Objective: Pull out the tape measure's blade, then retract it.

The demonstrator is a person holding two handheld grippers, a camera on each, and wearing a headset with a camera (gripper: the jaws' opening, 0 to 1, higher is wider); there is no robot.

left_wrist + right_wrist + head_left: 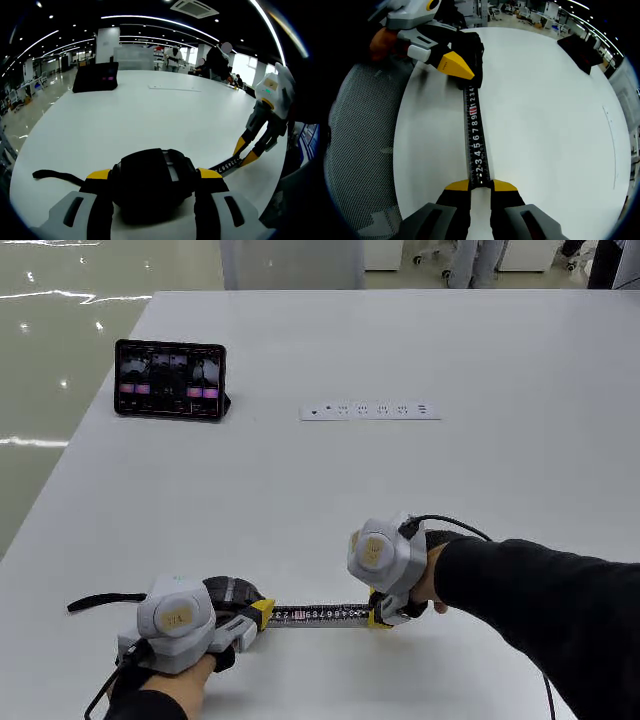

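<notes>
The black tape measure case [232, 594] rests on the white table [400, 350] near its front edge, and my left gripper [255, 618] is shut on it. In the left gripper view the case [152, 181] sits between the yellow-tipped jaws. A short length of numbered blade [318, 615] runs right from the case to my right gripper [381, 618], which is shut on the blade's end. The right gripper view shows the blade [476, 145] running from its jaws up to the case [472, 55]. A black wrist strap [100, 601] trails left of the case.
A dark tablet [170, 379] stands propped at the table's back left. A white power strip [370, 411] lies flat past the middle. The table's left edge borders a glossy floor. People stand far behind the table in the left gripper view.
</notes>
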